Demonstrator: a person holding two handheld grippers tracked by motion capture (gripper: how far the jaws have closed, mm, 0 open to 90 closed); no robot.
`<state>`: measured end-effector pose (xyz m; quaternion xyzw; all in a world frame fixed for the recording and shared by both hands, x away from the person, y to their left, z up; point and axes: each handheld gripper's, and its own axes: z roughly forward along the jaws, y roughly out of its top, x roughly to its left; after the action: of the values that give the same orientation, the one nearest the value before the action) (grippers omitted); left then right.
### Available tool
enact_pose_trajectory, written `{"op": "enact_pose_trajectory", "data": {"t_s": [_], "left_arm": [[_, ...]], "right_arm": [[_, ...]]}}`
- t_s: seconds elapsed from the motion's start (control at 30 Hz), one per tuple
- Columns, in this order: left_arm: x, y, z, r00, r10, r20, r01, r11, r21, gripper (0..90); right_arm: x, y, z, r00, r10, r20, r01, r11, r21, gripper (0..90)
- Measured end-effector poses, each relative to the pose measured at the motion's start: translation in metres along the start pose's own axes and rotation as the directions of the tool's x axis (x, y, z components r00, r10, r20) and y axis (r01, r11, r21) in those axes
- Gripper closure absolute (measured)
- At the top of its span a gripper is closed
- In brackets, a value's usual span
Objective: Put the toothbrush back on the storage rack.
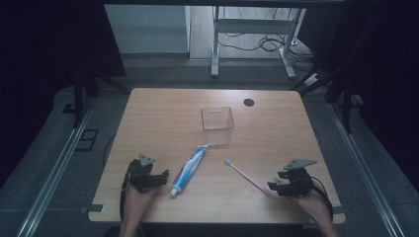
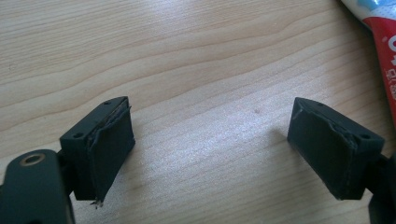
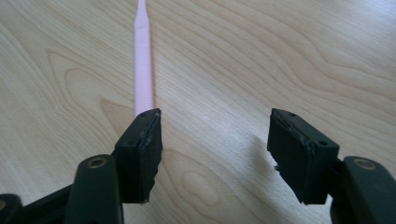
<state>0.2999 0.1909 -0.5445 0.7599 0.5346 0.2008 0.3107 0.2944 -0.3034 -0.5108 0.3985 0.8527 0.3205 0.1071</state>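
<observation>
Nearest the high camera, two forearms come in at the counter's (image 1: 148,118) near edge, each holding a hand-held gripper. Left hand-held gripper (image 1: 157,177) rests low at the front left, jaws spread wide, nothing between them; its own view shows bare wood between the pads and the red end of the toothpaste tube (image 2: 385,42) off to one side. Tube (image 1: 189,169) lies flat, cap toward the person, tail pointing at the clear container (image 1: 217,125), just beside the left jaws but not touched. Right hand-held gripper (image 1: 274,187) sits at front right, jaws also wide apart and empty. Pink toothbrush (image 1: 247,176) lies diagonally, bristle head toward the middle of the counter, handle end running up to the right gripper. In the right gripper view the handle (image 3: 143,65) passes behind one pad (image 3: 140,154), outside the gap, not between the jaws. Container stands upright, mid-counter, well apart from both grippers, apparently empty. Judgement: approach step, nothing yet grasped; work likely loading tube and brush into the container. Next move calls for shifting the right gripper sideways so the handle lies centred between the pads, then closing; the left likewise over the tube body.
</observation>
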Motion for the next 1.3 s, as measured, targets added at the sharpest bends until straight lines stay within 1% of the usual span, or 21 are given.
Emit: {"op": "enact_pose_trajectory", "data": {"t_s": [0.03,0.1,0.2,0.33,0.37,0.4,0.5,0.53,0.63,0.77,0.8,0.93,1.13,1.17,1.23,1.27,1.3], "left_arm": [[0.0,0.0,0.0,1.0,0.0,0.0,0.0,1.0,0.0,14.3],[0.0,0.0,0.0,1.0,0.0,0.0,0.0,1.0,0.0,14.3],[0.0,0.0,0.0,1.0,0.0,0.0,0.0,1.0,0.0,14.3],[0.0,0.0,0.0,1.0,0.0,0.0,0.0,1.0,0.0,14.3],[0.0,0.0,0.0,1.0,0.0,0.0,0.0,1.0,0.0,14.3],[0.0,0.0,0.0,1.0,0.0,0.0,0.0,1.0,0.0,14.3],[0.0,0.0,0.0,1.0,0.0,0.0,0.0,1.0,0.0,14.3],[0.0,0.0,0.0,1.0,0.0,0.0,0.0,1.0,0.0,14.3],[0.0,0.0,0.0,1.0,0.001,0.0,-0.001,1.0,0.001,14.3],[0.0,0.0,0.0,1.0,0.0,-0.001,0.0,1.0,0.0,14.3],[0.0,0.0,0.0,1.0,0.0,0.0,0.0,1.0,0.0,14.3],[0.0,0.0,0.0,1.0,0.0,0.0,0.0,1.0,-0.001,14.3],[0.0,0.0,0.0,1.0,0.0,0.0,0.0,1.0,-0.001,14.3],[0.0,0.0,0.0,1.0,0.0,0.0,0.0,1.0,-0.001,14.3],[0.0,0.0,0.0,1.0,0.0,0.0,0.0,1.0,0.0,14.3],[0.0,0.0,0.0,1.0,0.001,0.0,-0.001,1.0,0.0,14.3],[0.0,0.0,0.0,1.0,0.001,0.0,-0.001,1.0,0.0,14.3]], "right_arm": [[0.001,0.004,0.0,0.9999,-0.003,-0.013,0.003,1.0,0.012,36.9],[0.002,0.005,0.0,0.9998,-0.003,-0.018,0.003,1.0,0.015,37.2],[0.004,0.009,0.002,0.9996,-0.009,-0.026,0.01,0.999,0.044,37.8],[0.008,0.015,0.006,0.9988,-0.029,-0.039,0.032,0.996,0.081,37.9],[0.01,0.018,0.007,0.9984,-0.041,-0.04,0.045,0.995,0.09,38.5],[0.01,0.018,0.007,0.9984,-0.041,-0.04,0.045,0.995,0.09,38.5],[0.014,0.024,0.01,0.997,-0.061,-0.048,0.066,0.992,0.111,39.5],[0.015,0.027,0.012,0.9957,-0.078,-0.049,0.083,0.989,0.119,40.2],[0.017,0.033,0.015,0.9936,-0.096,-0.06,0.104,0.984,0.143,42.3],[0.021,0.044,0.021,0.9868,-0.147,-0.069,0.157,0.97,0.186,44.6],[0.021,0.044,0.021,0.9868,-0.147,-0.069,0.157,0.97,0.186,44.6],[0.024,0.053,0.025,0.9838,-0.162,-0.078,0.175,0.961,0.214,45.7],[0.027,0.064,0.033,0.9829,-0.16,-0.09,0.179,0.948,0.264,46.9],[0.027,0.064,0.033,0.9829,-0.16,-0.09,0.179,0.948,0.264,46.9],[0.028,0.068,0.037,0.9826,-0.16,-0.095,0.18,0.943,0.279,48.0],[0.028,0.068,0.037,0.9826,-0.16,-0.095,0.18,0.943,0.279,48.0],[0.028,0.069,0.037,0.9819,-0.163,-0.096,0.184,0.941,0.284,48.5]]}}
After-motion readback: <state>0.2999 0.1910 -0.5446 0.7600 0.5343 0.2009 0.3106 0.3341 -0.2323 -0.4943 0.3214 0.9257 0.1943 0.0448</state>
